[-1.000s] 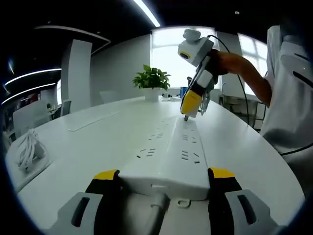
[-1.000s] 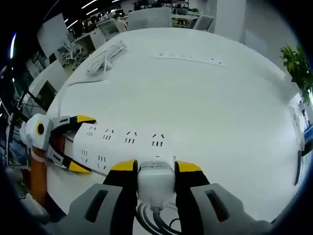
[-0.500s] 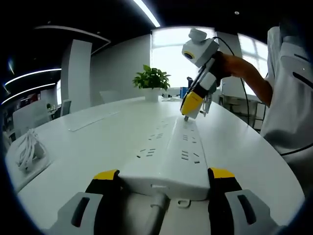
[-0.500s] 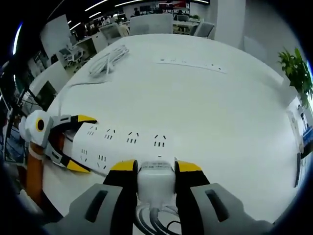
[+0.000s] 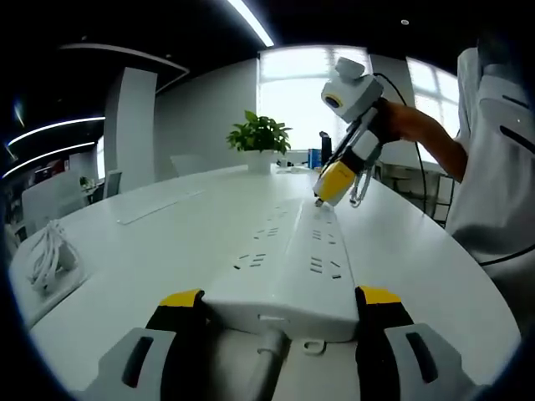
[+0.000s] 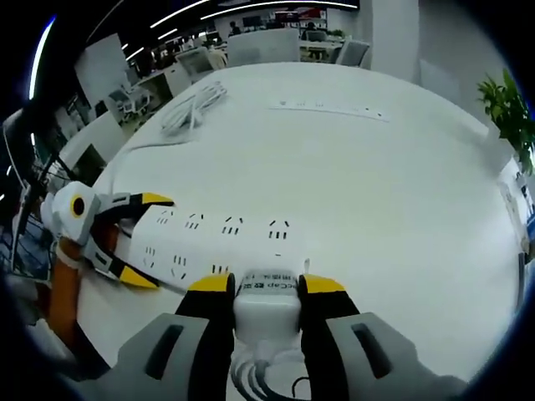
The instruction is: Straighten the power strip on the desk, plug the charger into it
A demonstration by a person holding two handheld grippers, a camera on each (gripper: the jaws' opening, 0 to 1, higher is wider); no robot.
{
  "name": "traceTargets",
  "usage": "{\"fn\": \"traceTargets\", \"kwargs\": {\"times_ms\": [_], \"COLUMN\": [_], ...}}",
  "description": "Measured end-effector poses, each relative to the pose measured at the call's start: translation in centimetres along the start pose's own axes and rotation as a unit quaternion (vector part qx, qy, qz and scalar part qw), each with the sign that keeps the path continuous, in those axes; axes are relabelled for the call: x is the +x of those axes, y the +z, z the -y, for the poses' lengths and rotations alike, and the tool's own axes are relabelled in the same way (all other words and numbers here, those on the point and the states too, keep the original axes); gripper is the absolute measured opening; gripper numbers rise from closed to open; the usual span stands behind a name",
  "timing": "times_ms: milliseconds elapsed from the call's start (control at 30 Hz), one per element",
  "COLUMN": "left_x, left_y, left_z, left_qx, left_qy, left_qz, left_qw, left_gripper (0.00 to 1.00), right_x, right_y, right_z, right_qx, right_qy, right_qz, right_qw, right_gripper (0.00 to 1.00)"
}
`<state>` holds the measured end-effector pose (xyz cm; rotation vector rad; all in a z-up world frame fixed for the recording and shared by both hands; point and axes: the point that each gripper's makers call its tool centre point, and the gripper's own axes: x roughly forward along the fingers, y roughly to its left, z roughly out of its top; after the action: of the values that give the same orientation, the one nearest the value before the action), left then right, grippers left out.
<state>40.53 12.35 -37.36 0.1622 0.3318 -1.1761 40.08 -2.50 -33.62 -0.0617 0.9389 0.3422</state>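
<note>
The white power strip point(image 5: 292, 259) lies flat on the white desk point(image 5: 159, 251), and everything else is best placed against it. In the left gripper view the left gripper point(image 5: 280, 313) has its yellow-tipped jaws set either side of the strip's cord end, pressed to its two long edges, so it is closed on the strip. The strip runs away from that end towards the right gripper point(image 5: 334, 180), which stands over the far end, tilted, with a person's hand point(image 5: 401, 113) behind it. In the right gripper view the right gripper point(image 6: 266, 305) clamps a white charger point(image 6: 267, 305) between its jaws, and a loop of cable point(image 6: 259, 380) hangs below the charger. The charger sits at the near end of the power strip point(image 6: 213, 246), touching or just above its face (whether its prongs are in a socket cannot be told). At the strip's other end the left gripper point(image 6: 125, 238) shows, its jaws around the strip. Beyond the strip on the desk lie a coil of white cable point(image 6: 192, 104) and a second, slimmer power strip point(image 6: 330, 109), both well apart from it. A potted plant point(image 5: 261, 142) stands past the strip's far end.
</note>
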Motion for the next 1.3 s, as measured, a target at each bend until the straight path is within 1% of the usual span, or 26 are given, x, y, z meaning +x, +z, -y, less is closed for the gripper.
{"fn": "traceTargets", "kwargs": {"times_ms": [33, 67, 200, 367, 400, 467, 567, 667, 767, 833, 900, 933, 1033, 1100, 1167, 1200, 1267, 1300], "left_x": [0.0, 0.0, 0.0, 0.0, 0.0, 0.0, 0.0, 0.0, 0.0, 0.0, 0.0, 0.0, 0.0, 0.0, 0.0, 0.0, 0.0, 0.0], "left_y": [0.0, 0.0, 0.0, 0.0, 0.0, 0.0, 0.0, -0.1, 0.0, 0.0, 0.0, 0.0, 0.0, 0.0, 0.0, -0.1, -0.1, -0.1], "left_z": [0.0, 0.0, 0.0, 0.0, 0.0, -0.1, -0.1, -0.1, -0.1, 0.0, 0.0, 0.0, 0.0, 0.0, 0.0, -0.1, -0.1, -0.1], "left_qx": [0.0, 0.0, 0.0, 0.0, 0.0, 0.0, 0.0, 0.0, 0.0, 0.0, 0.0, 0.0, 0.0, 0.0, 0.0, 0.0, -0.001, -0.001], "left_qy": [0.0, 0.0, 0.0, 0.0, 0.0, 0.0, -0.001, -0.001, -0.001, -0.001, -0.002, -0.002, -0.001, -0.001, -0.001, -0.001, -0.001, -0.001], "left_qz": [0.0, 0.0, 0.0, 0.0, 0.0, 0.0, 0.001, 0.001, 0.001, 0.001, 0.001, 0.001, 0.001, 0.001, 0.001, 0.001, 0.001, 0.001], "left_qw": [1.0, 1.0, 1.0, 1.0, 1.0, 1.0, 1.0, 1.0, 1.0, 1.0, 1.0, 1.0, 1.0, 1.0, 1.0, 1.0, 1.0, 1.0], "left_gripper": [0.73, 0.73, 0.73, 0.73, 0.73, 0.73, 0.73, 0.73, 0.73, 0.73, 0.73, 0.73, 0.73, 0.73, 0.73, 0.73, 0.73, 0.73], "right_x": [0.1, 0.1, 0.1, 0.3, 0.5, 0.7, 0.6, 0.1, -1.0, -1.6, -1.9, -1.8, -1.6, -1.6, -1.5, -1.4, -1.2, -1.1], "right_y": [-0.3, -0.2, -0.1, -0.1, -0.2, -0.5, -0.5, -0.7, -1.1, -0.9, -0.3, -0.2, -0.1, 0.3, 0.5, 0.8, 1.0, 1.1], "right_z": [0.0, 0.0, 0.0, 0.0, 0.0, 0.0, 0.0, -0.1, -0.1, 0.1, 0.1, 0.3, 0.2, 0.0, -0.2, -0.4, -0.3, -0.2], "right_qx": [0.004, 0.002, 0.004, -0.011, -0.024, -0.021, -0.023, -0.031, -0.026, -0.018, -0.008, -0.004, 0.002, 0.004, -0.003, -0.006, 0.007, 0.009], "right_qy": [0.003, 0.005, 0.007, 0.004, 0.005, 0.009, 0.011, 0.016, 0.025, 0.028, 0.034, 0.031, 0.04, 0.042, 0.035, 0.033, 0.03, 0.029], "right_qz": [-0.004, 0.005, 0.008, 0.017, 0.019, 0.014, 0.017, 0.02, 0.023, 0.031, 0.043, 0.042, 0.032, 0.017, 0.001, -0.004, -0.026, -0.032], "right_qw": [1.0, 1.0, 0.9999, 0.9998, 0.9995, 0.9996, 0.9995, 0.9992, 0.9991, 0.999, 0.9985, 0.9986, 0.9987, 0.9989, 0.9994, 0.9994, 0.9992, 0.999], "right_gripper": [0.29, 0.29, 0.29, 0.3, 0.3, 0.31, 0.31, 0.31, 0.31, 0.31, 0.27, 0.27, 0.26, 0.26, 0.26, 0.26, 0.26, 0.26]}}
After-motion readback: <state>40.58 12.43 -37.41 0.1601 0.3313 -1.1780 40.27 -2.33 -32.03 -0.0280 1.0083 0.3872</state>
